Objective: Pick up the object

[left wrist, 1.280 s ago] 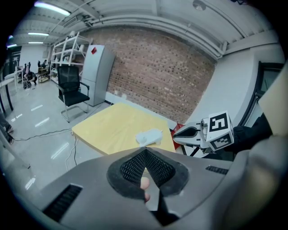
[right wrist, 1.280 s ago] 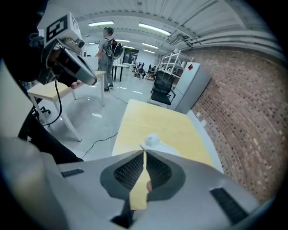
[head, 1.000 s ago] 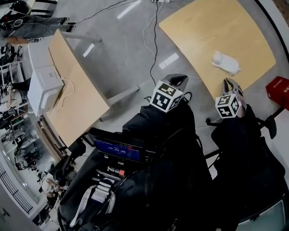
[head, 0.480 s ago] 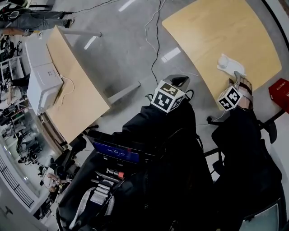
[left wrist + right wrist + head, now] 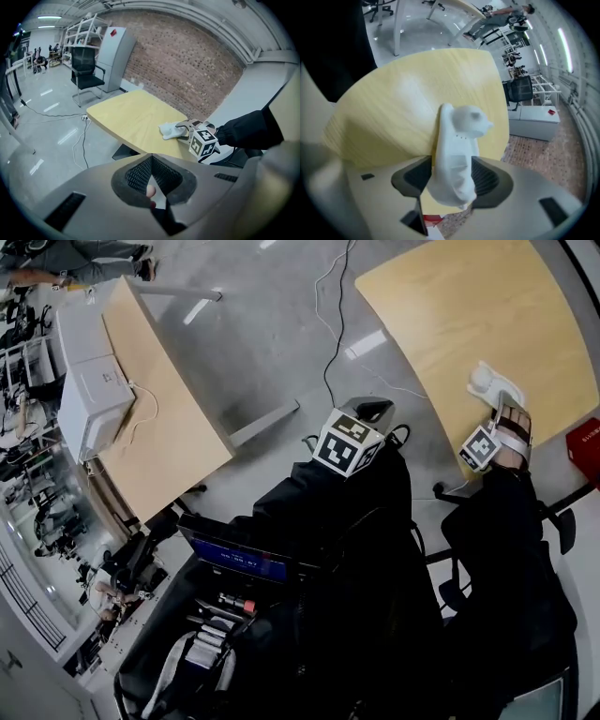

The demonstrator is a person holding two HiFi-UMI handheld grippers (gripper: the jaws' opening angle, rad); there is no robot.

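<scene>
A white moulded object [image 5: 489,382] lies near the front edge of the light wooden table [image 5: 450,306]. My right gripper [image 5: 498,401] reaches over that edge. Its jaws are opening, and the white object [image 5: 457,150] stands between the two dark pads, filling most of the gap; I see no squeeze on it. From the left gripper view, the right gripper [image 5: 190,129] sits against the white object [image 5: 171,130]. My left gripper [image 5: 367,409] hangs off the table, over the floor, with its pads together and nothing held.
A second wooden table [image 5: 169,437] at the left carries a white box [image 5: 89,395]. A cable [image 5: 333,324] runs over the grey floor between the tables. A red box [image 5: 586,437] lies at the far right. A screen [image 5: 239,559] glows below me.
My right gripper has moved forward over the table edge to the white object and its jaws have spread around it. The left gripper has hardly shifted.
</scene>
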